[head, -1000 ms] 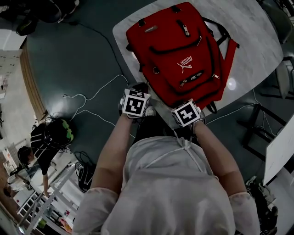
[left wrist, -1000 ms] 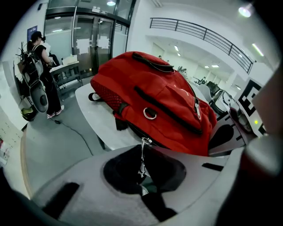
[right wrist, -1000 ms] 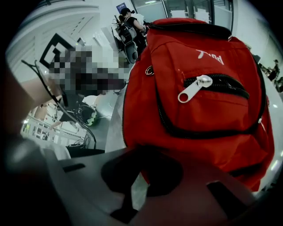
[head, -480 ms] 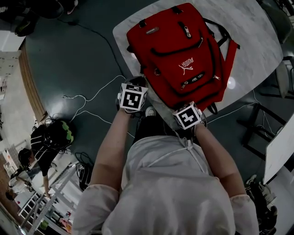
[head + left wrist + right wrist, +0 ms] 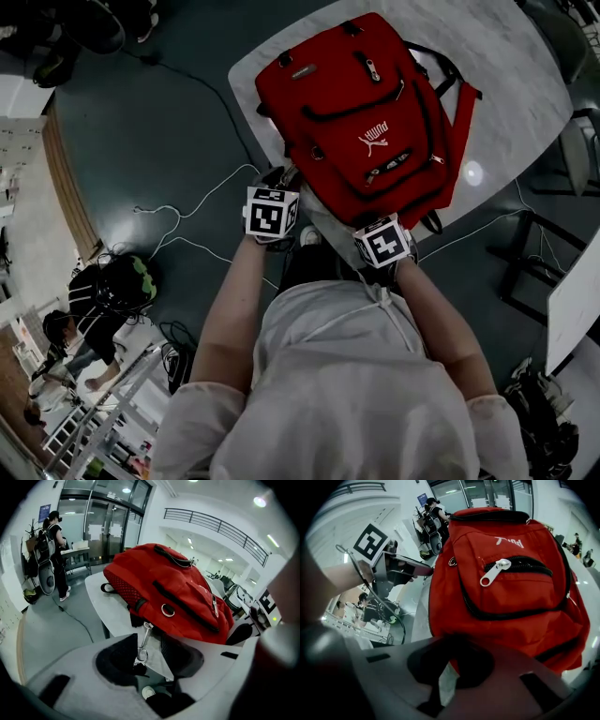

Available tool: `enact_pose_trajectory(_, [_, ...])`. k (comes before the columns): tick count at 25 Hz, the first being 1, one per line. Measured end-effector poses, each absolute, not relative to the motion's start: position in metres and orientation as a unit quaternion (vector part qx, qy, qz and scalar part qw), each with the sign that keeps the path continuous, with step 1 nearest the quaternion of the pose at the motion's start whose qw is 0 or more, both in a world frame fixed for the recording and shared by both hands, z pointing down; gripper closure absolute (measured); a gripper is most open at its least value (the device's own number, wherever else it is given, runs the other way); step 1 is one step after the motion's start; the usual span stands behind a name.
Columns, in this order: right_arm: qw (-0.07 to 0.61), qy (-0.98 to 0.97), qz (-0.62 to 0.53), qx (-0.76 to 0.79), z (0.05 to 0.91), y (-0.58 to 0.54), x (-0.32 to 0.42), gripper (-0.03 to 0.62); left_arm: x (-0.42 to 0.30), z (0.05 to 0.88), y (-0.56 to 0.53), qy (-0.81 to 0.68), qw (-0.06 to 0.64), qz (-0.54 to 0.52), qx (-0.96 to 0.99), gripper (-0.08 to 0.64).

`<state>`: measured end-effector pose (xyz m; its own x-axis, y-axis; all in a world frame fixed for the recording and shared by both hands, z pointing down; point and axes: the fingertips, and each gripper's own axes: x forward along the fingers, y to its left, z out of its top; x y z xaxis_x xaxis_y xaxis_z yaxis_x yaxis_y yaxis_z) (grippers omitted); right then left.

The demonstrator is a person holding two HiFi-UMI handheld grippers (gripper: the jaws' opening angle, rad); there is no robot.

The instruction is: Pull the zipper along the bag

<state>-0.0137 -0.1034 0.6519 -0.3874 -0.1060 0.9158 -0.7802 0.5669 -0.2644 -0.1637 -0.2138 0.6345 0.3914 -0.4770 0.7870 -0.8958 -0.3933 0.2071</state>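
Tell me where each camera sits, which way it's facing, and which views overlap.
Head view: on the person's head, facing steeply down at the backpack on the table; shirt, forearms, left gripper and right gripper show.
Left gripper view: rides the left gripper, facing the backpack's side; own jaws opening, zipper pull between them.
Right gripper view: rides the right gripper, facing the backpack's front pocket; own jaws show.
Shared: both gripper views show the backpack and the other gripper.

- The red backpack (image 5: 366,122) fills the middle of the table in the head view; bare tabletop (image 5: 525,84) lies open at upper right.
- Floor cables (image 5: 187,202) cross left of centre.
- A dark frame (image 5: 525,272) crowds the right edge.
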Motion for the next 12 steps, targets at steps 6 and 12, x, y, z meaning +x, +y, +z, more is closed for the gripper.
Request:
enact_pose_trajectory(6, [0.457, -0.752, 0.351, 0.32, 0.631, -0.102, -0.013, 0.564, -0.164, 0.59, -0.208, -0.49, 0.287, 0.267, 0.779, 0.419])
enact_pose_trajectory(12, [0.368, -0.791, 0.343, 0.348, 0.572, -0.125, -0.021, 0.565, -0.146, 0.537, -0.2, -0.502, 0.264, 0.205, 0.798, 0.452])
